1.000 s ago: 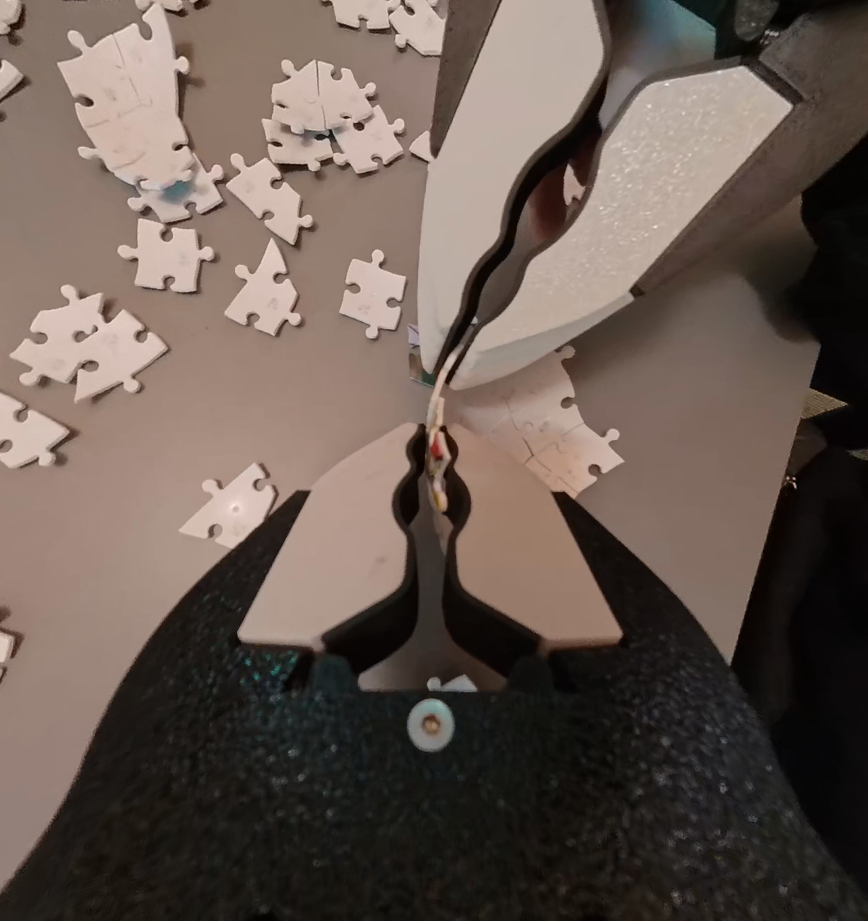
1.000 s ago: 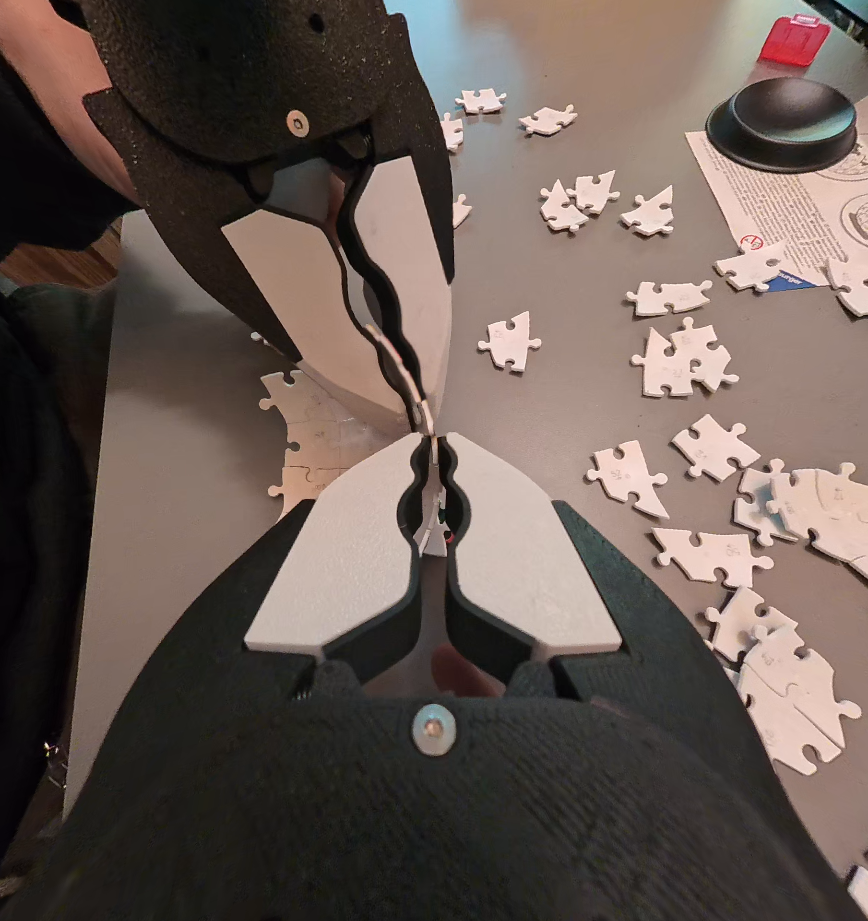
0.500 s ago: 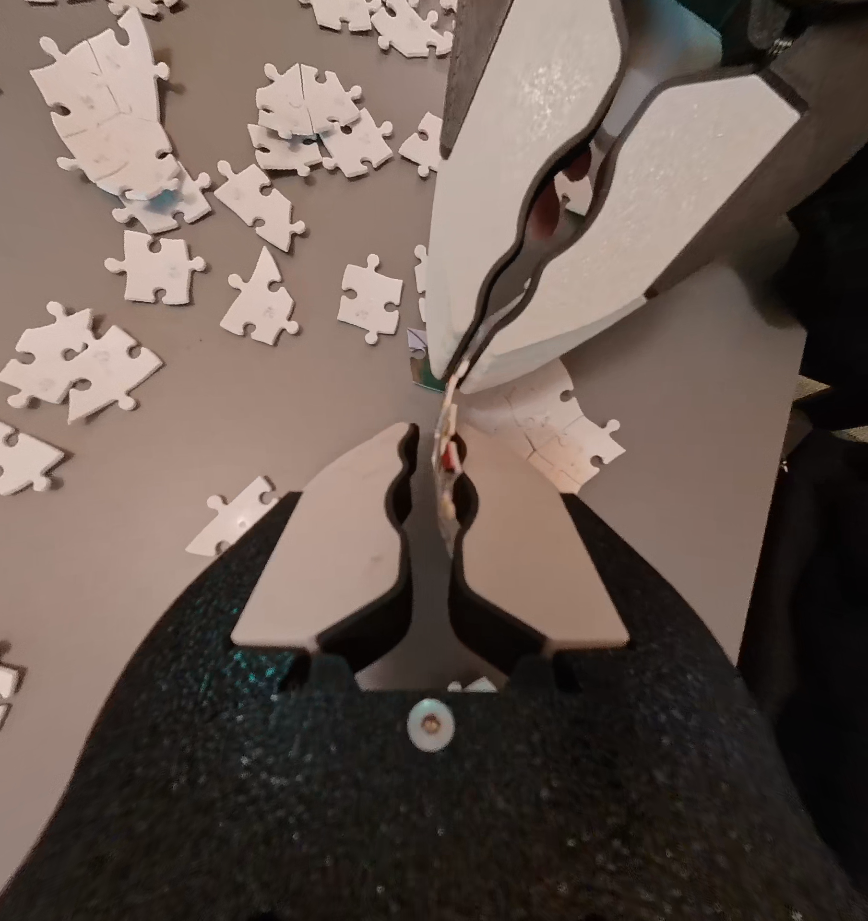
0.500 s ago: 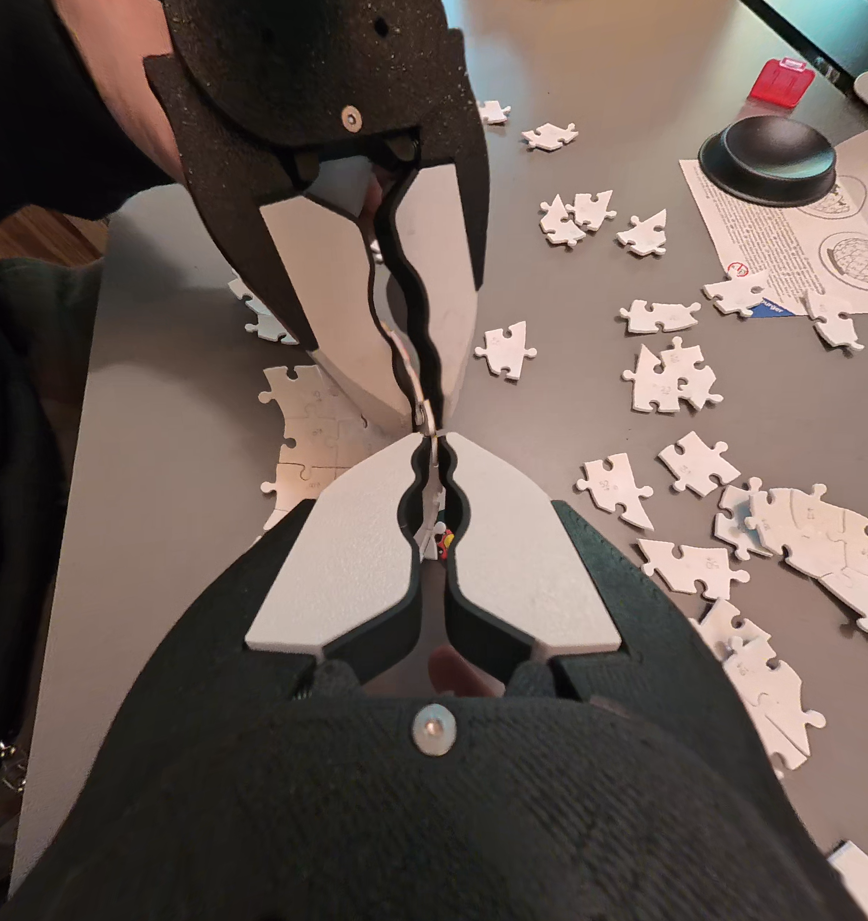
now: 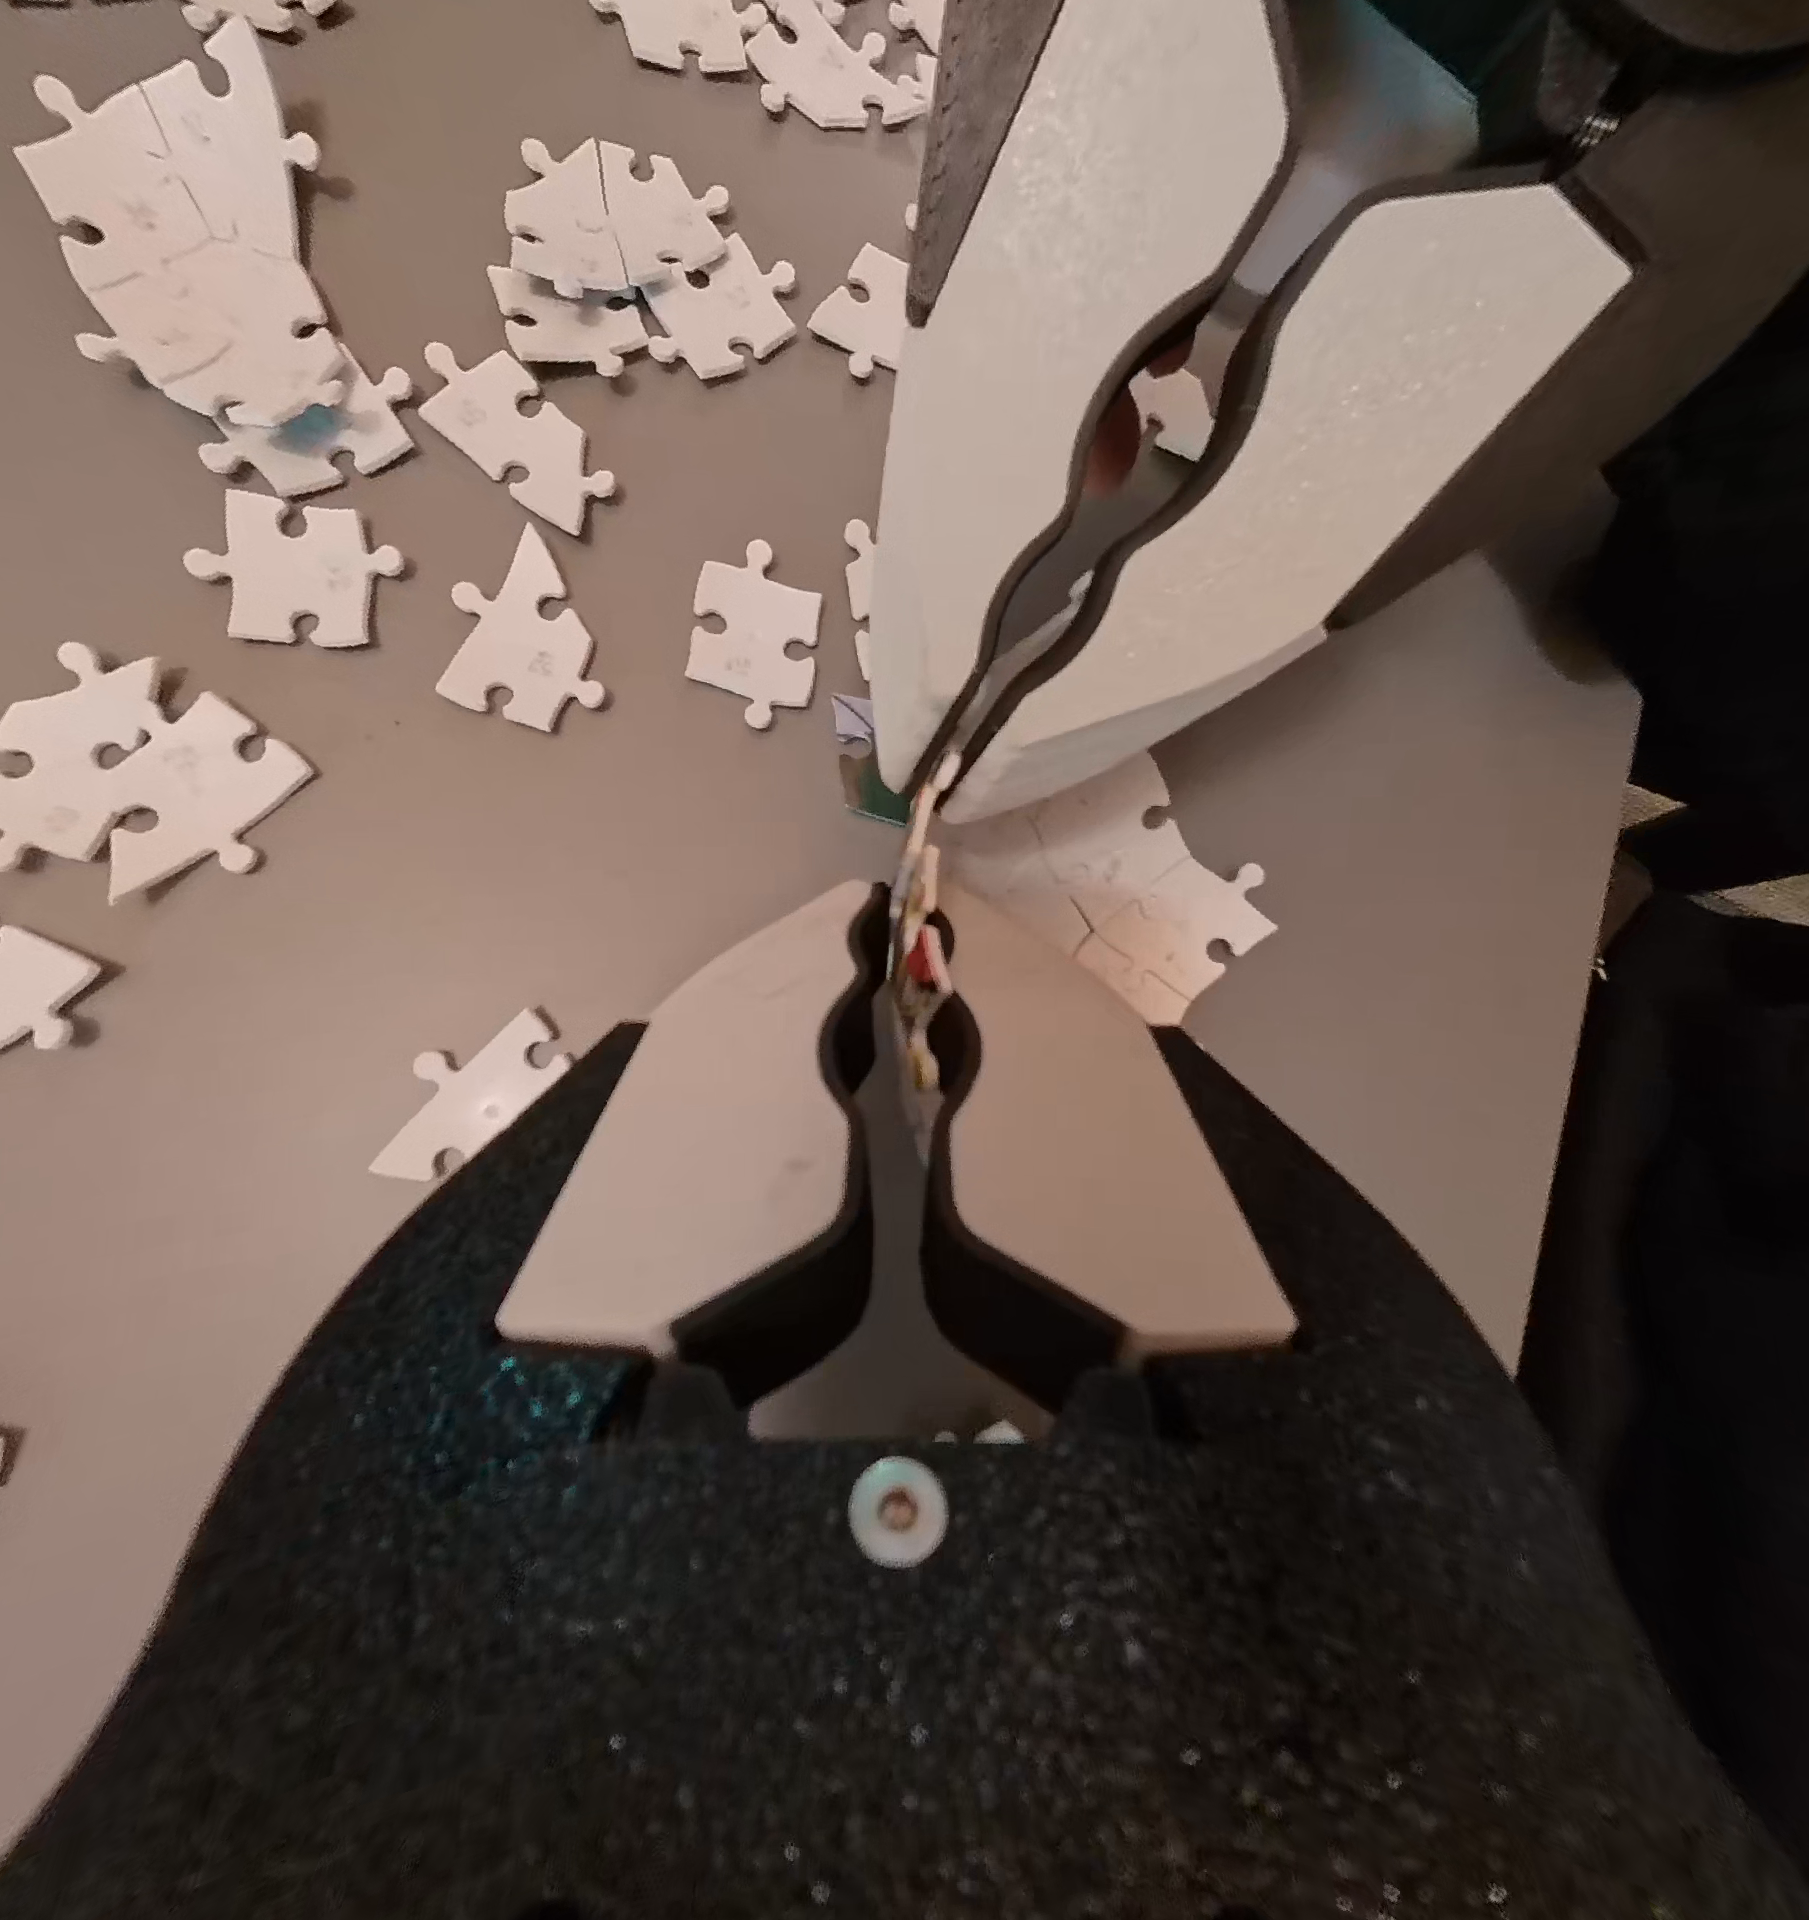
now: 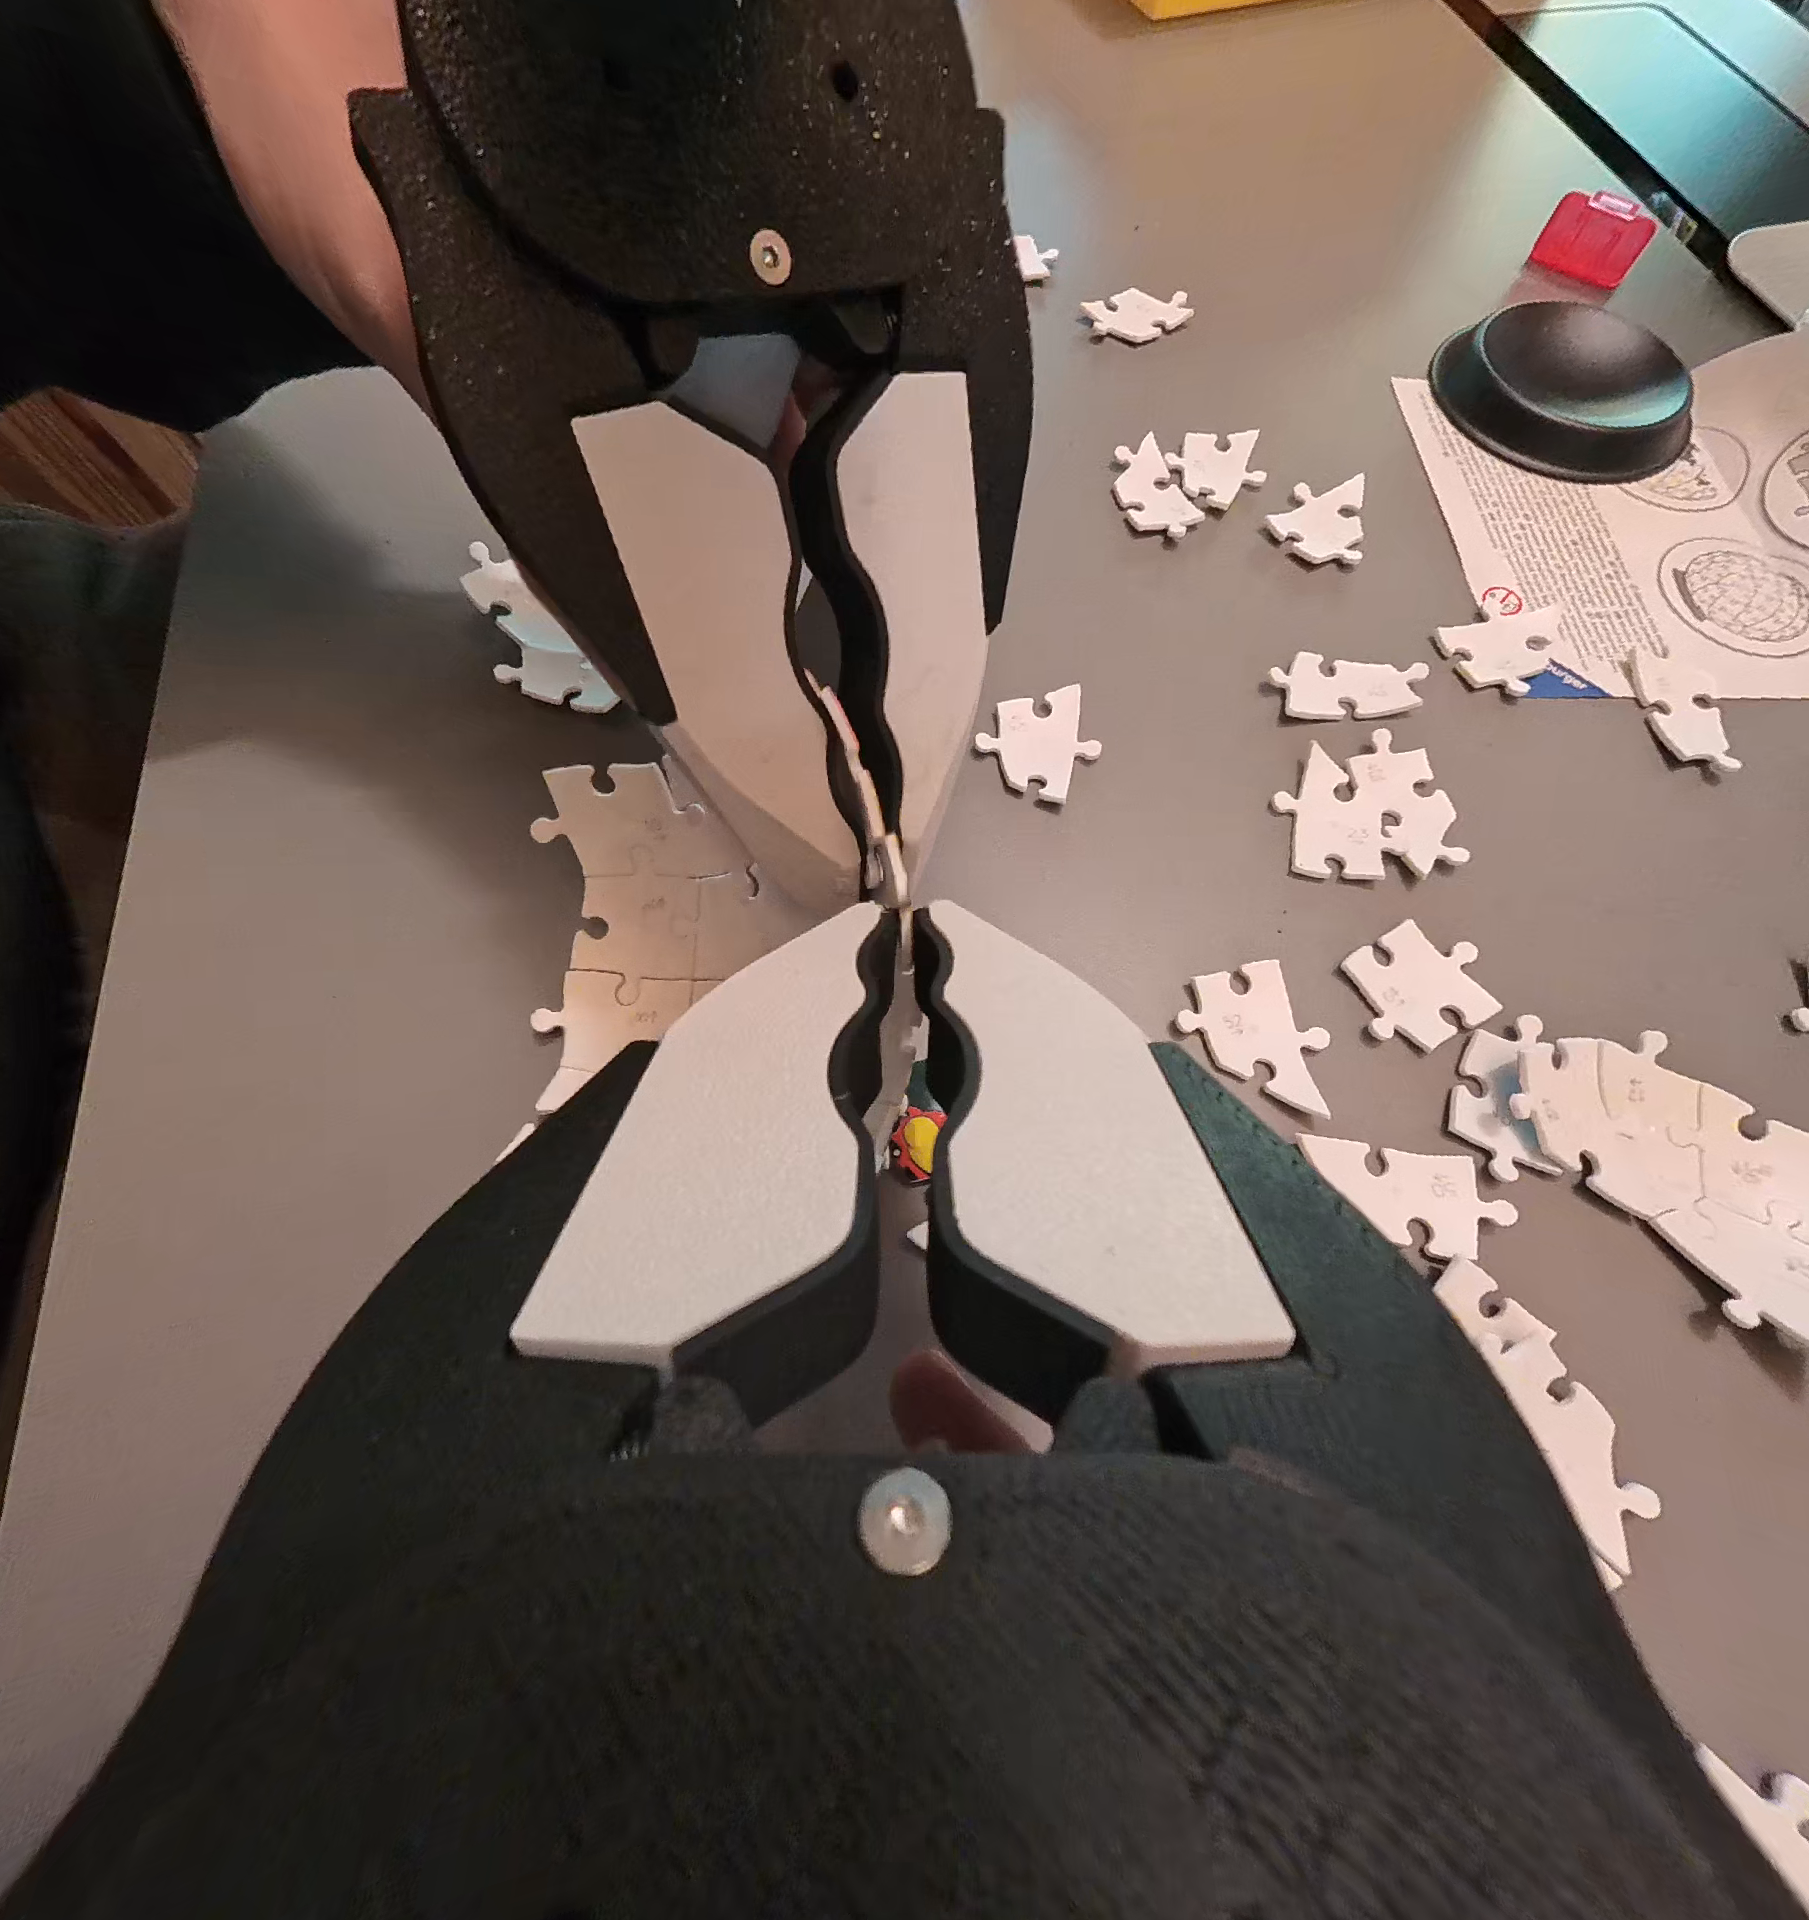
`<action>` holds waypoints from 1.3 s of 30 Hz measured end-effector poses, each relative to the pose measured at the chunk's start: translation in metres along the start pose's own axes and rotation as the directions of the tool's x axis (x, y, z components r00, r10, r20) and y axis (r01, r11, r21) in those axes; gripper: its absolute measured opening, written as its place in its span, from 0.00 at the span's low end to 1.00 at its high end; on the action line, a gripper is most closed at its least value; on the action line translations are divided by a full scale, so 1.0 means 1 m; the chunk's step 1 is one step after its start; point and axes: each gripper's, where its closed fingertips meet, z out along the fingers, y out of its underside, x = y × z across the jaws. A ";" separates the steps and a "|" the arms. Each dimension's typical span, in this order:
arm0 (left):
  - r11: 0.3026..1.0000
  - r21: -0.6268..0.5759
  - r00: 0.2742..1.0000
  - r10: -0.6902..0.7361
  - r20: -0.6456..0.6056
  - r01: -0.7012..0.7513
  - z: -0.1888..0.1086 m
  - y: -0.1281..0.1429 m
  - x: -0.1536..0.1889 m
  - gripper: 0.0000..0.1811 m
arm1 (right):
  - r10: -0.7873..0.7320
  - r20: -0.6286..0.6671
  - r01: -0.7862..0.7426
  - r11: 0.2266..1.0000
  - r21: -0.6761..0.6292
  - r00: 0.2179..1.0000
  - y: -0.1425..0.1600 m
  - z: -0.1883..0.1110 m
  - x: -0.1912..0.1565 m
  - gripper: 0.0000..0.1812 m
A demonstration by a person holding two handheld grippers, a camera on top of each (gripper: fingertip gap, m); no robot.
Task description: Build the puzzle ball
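Left gripper (image 5: 905,914): jaws nearly closed, pinching a puzzle piece (image 5: 915,961) edge-on; 0.5 s ago they stood wider apart.
Right gripper (image 6: 905,920): clamped on a second piece (image 6: 905,1023), unchanged, tip to tip with the left.
Joined curved section (image 6: 640,914): on the table just beyond both tips.
Loose pieces (image 6: 1040,738): white, backs numbered, scattered around.
Printed instruction sheet (image 6: 1606,582) under a black stand (image 6: 1565,390): far right.

1. A grey table (image 6: 287,1039) fills both views, its matte top evenly lit.
2. Wooden flooring (image 6: 58,457) shows beyond the table's left edge.
3. A pale glossy surface (image 6: 1658,94) reflects light at its far right corner.
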 end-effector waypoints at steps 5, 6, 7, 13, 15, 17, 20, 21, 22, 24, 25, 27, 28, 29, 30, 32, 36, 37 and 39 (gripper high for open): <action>1.000 0.000 0.998 0.002 0.062 -0.002 0.001 0.000 -0.005 0.10 | 0.000 0.011 0.000 1.000 0.008 1.000 0.000 -0.002 -0.001 0.02; 1.000 -0.006 0.998 -0.009 0.058 0.010 0.001 0.000 -0.005 0.12 | -0.003 0.015 0.003 1.000 0.011 1.000 0.000 -0.002 -0.002 0.02; 1.000 -0.002 0.999 -0.015 0.042 0.016 0.001 0.000 -0.003 0.09 | -0.004 0.009 0.004 1.000 0.009 1.000 0.000 -0.002 -0.001 0.02; 0.994 0.045 0.995 -0.097 0.033 0.096 0.002 -0.002 -0.002 0.05 | 0.010 -0.005 -0.010 1.000 0.020 1.000 -0.001 -0.002 0.003 0.02; 0.988 0.073 0.990 -0.137 0.014 0.136 0.002 -0.004 -0.002 0.03 | 0.009 -0.012 -0.008 1.000 0.025 1.000 -0.002 -0.003 0.004 0.02; 0.982 0.098 0.987 -0.163 -0.004 0.163 0.001 -0.005 -0.001 0.04 | 0.010 -0.013 -0.009 0.999 0.030 1.000 -0.002 -0.003 0.004 0.02; 0.977 0.121 0.985 -0.172 -0.026 0.173 0.000 -0.006 -0.001 0.04 | 0.013 -0.005 -0.013 0.999 0.043 1.000 -0.003 -0.004 0.003 0.01; 0.976 0.129 0.984 -0.175 -0.030 0.178 0.000 -0.007 -0.001 0.04 | 0.015 -0.006 -0.015 0.999 0.045 1.000 -0.003 -0.004 0.004 0.01; 0.973 0.138 0.983 -0.181 -0.034 0.184 0.000 -0.007 -0.001 0.04 | 0.016 -0.008 -0.015 0.999 0.046 1.000 -0.003 -0.004 0.004 0.01; 0.969 0.161 0.982 -0.183 -0.039 0.187 0.000 -0.009 -0.002 0.04 | 0.015 -0.015 -0.015 0.999 0.044 1.000 -0.003 -0.004 0.005 0.01; 0.968 0.171 0.982 -0.182 -0.038 0.186 0.000 -0.009 -0.002 0.04 | 0.016 -0.017 -0.015 0.999 0.044 1.000 -0.003 -0.004 0.005 0.01; 0.964 0.182 0.981 -0.191 -0.037 0.194 0.001 -0.009 -0.003 0.04 | 0.013 -0.020 -0.013 0.999 0.041 1.000 -0.003 -0.004 0.005 0.01; 0.963 0.182 0.980 -0.194 -0.038 0.198 0.001 -0.009 -0.003 0.04 | 0.008 -0.024 -0.007 0.999 0.037 1.000 -0.003 -0.004 0.006 0.01; 0.964 0.183 0.981 -0.191 -0.038 0.195 0.001 -0.009 -0.003 0.04 | 0.000 -0.028 0.001 0.999 0.032 1.000 -0.003 -0.003 0.006 0.01; 0.965 0.185 0.982 -0.183 -0.037 0.187 0.000 -0.009 -0.003 0.05 | -0.004 -0.029 0.005 1.000 0.031 1.000 -0.003 -0.003 0.005 0.01; 0.965 0.197 0.985 -0.169 -0.035 0.173 -0.001 -0.011 -0.003 0.06 | -0.010 -0.029 0.011 0.999 0.035 1.000 -0.005 -0.004 0.005 0.01; 0.951 0.231 0.978 -0.192 -0.077 0.205 -0.004 -0.015 -0.001 0.05 | -0.011 -0.033 0.013 0.998 0.061 0.999 -0.009 -0.008 0.005 0.01; 0.950 0.235 0.979 -0.191 -0.075 0.204 -0.005 -0.016 -0.002 0.05 | -0.006 -0.035 0.008 0.998 0.067 0.999 -0.010 -0.008 0.006 0.01; 0.961 0.217 0.985 -0.164 -0.057 0.173 -0.005 -0.013 -0.002 0.04 | -0.005 -0.024 0.007 0.998 0.067 1.000 -0.010 -0.007 0.005 0.01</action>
